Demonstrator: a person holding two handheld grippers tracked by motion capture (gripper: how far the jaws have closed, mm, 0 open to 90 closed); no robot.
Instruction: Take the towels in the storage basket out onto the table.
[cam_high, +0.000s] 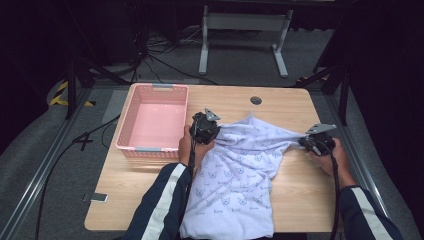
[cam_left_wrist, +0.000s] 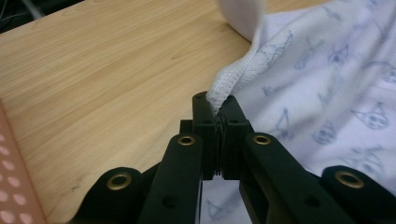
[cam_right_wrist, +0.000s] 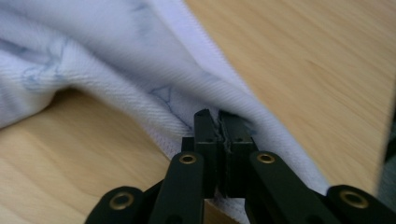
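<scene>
Near edge: the pale lilac cotton T-shirt printed with small cat faces (cam_high: 235, 175) lies on the light wooden table (cam_high: 305, 200), its lower part spread flat toward 6 o'clock and reaching the table's near edge.

My left gripper (cam_high: 204, 131): clenched on a stitched hem of the shirt at about 10 o'clock from the cloth's middle; in the left gripper view the jaws stand pressed together with the white hem (cam_left_wrist: 223, 88) pinched at their tips.

My right gripper (cam_high: 316, 144): also clamped on shirt fabric, at about 3 o'clock; the right gripper view shows a fold of the cloth (cam_right_wrist: 205, 100) caught between the closed jaws, with bare wood on both sides.

Cloth between my hands: drawn into a taut ridge running from one grip to the other, while a small peak of fabric points toward 12 o'clock.

Step in hand, as I judge it: tensioning the upper part of the shirt to spread or fold it.

Doing it well: I should hold both pinches firm, move my hands level and together, and keep the pull even so the hem does not slip or the flat lower part drag into wrinkles.

Farther off: the pink perforated plastic basket (cam_high: 125, 131) sits at 11 o'clock, just beside my left gripper.
</scene>
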